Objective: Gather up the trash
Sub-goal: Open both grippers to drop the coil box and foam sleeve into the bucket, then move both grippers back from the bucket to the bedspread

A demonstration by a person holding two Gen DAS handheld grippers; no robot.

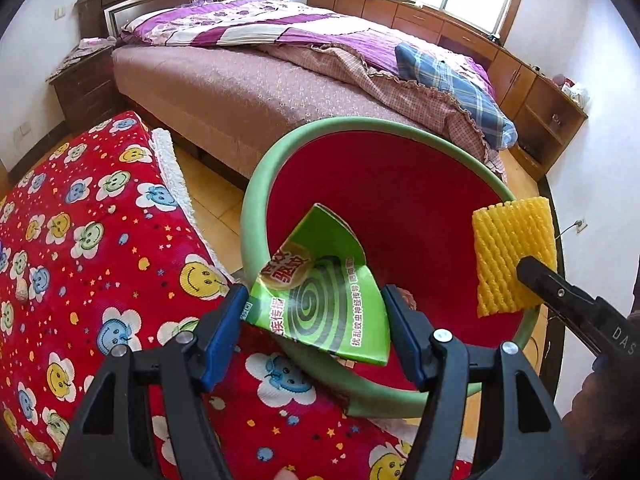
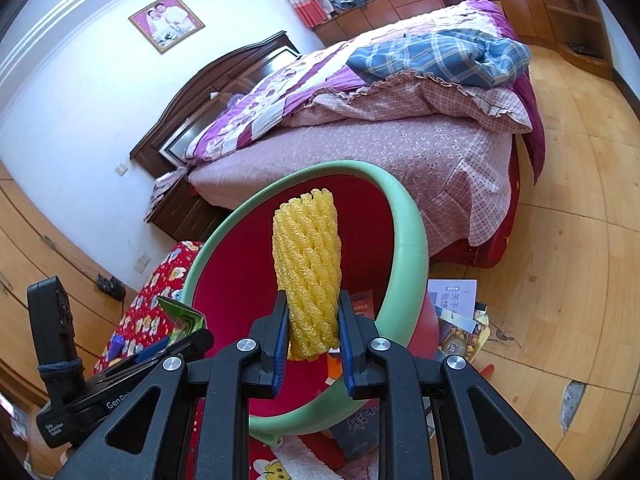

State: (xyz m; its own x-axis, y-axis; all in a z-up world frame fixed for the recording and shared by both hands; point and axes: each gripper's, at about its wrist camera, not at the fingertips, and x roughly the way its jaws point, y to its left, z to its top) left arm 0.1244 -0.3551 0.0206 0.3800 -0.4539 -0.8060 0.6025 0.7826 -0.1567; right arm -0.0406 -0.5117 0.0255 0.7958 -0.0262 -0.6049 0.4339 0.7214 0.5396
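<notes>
Over the mouth of the red bin with the green rim [image 1: 256, 184], both grippers are carrying trash, and neither piece has been let go. The left gripper [image 1: 316, 312] has its jaws spread wide around a torn green mosquito-coil box [image 1: 320, 300], whose flattened card spans the gap from one blue pad to the other; the box juts over the near edge of the rim and partly into the bin. The right gripper [image 2: 312, 340] has its jaws drawn close on a yellow foam fruit net [image 2: 308, 264], pinched at its lower end and standing upright above the red interior. From the left wrist view the same net hangs just past the bin's far right edge, so I judge it needs to come a little further in before release.

Inside the bin, bits of printed packaging [image 2: 362, 304] show low down past the net, so some trash seems to be collected already. On the wooden floor [image 2: 560, 240] just beside the bin lies a loose pile of papers and wrappers [image 2: 460, 312], which looks like work left. What lies on the red smiley-flower quilt [image 1: 80, 240] near its left edge is too small to name. Dropping both held pieces is the step in hand.
</notes>
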